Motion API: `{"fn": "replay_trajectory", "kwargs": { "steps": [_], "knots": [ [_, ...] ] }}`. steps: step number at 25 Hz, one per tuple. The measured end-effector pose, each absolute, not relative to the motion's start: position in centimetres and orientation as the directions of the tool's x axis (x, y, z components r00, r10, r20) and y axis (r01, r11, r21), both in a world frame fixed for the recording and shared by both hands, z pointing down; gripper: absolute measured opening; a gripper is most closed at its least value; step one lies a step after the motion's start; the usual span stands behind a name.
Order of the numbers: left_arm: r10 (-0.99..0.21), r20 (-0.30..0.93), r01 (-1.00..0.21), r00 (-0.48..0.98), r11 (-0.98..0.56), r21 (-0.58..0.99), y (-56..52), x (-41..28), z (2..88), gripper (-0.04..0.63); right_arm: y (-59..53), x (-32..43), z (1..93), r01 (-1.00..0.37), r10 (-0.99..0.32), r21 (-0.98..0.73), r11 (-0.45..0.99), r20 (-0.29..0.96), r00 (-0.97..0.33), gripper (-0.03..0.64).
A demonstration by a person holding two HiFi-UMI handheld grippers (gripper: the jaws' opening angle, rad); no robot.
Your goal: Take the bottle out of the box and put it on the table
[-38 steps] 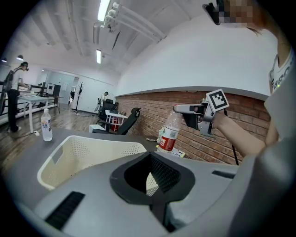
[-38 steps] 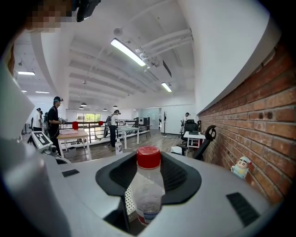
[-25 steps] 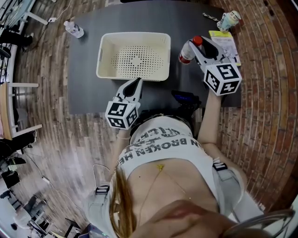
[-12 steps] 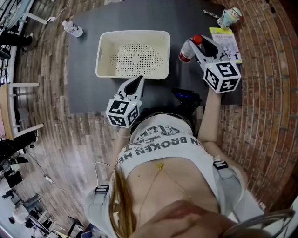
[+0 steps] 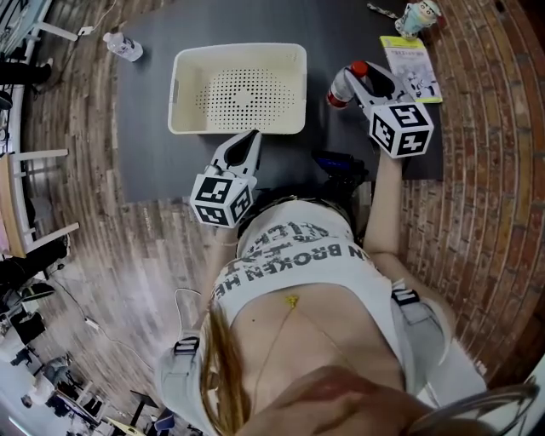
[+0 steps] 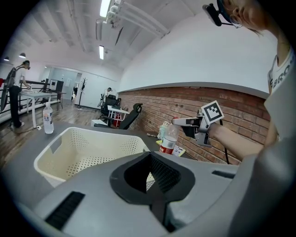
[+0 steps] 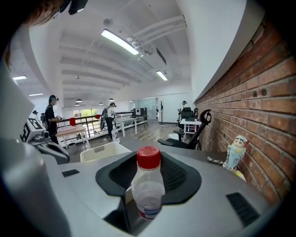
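A clear plastic bottle [image 5: 341, 88] with a red cap and a red label stands upright between the jaws of my right gripper [image 5: 353, 81], which is shut on it. It hangs low over the dark table [image 5: 153, 153], just right of the cream perforated box [image 5: 238, 128]. The right gripper view shows the bottle [image 7: 148, 190] held by its body, and the left gripper view shows it [image 6: 169, 139] beside the box [image 6: 88, 148]. I cannot tell whether its base touches the table. The box holds nothing. My left gripper [image 5: 248, 139] is shut at the box's near rim, with nothing in it.
A second clear bottle [image 5: 123, 47] lies at the table's far left corner. A small figurine [image 5: 419, 15] and a yellow-green booklet [image 5: 409, 64] sit at the far right, by the brick wall. A black object [image 5: 341, 166] is at the near edge. An office chair [image 7: 194, 129] stands beyond the table.
My right gripper has sunk toward the tabletop with the bottle still in its jaws. The left gripper has stayed by the box's near rim.
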State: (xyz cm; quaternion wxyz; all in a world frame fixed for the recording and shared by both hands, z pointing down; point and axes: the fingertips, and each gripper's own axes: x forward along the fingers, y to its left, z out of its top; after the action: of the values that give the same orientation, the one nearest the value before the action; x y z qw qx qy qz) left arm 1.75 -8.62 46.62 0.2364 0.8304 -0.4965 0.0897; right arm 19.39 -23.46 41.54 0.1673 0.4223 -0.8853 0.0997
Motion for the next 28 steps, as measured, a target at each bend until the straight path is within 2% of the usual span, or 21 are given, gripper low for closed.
{"fn": "replay_trajectory", "kwargs": {
  "steps": [17,28],
  "knots": [
    [-0.781,0.391,-0.868,0.487,-0.383,0.316,-8.0,1.4,46.9,0.0,-23.1,20.3,49.7,-0.799,-0.684,-0.019,0.602,0.503,-0.528,0.153],
    [-0.781,0.386,-0.864,0.491,-0.378,0.333,-8.1,1.8,47.2,0.0,-22.6,19.5,50.2,-0.796,-0.737,0.033,0.604,0.404,-0.542,0.155]
  ]
}}
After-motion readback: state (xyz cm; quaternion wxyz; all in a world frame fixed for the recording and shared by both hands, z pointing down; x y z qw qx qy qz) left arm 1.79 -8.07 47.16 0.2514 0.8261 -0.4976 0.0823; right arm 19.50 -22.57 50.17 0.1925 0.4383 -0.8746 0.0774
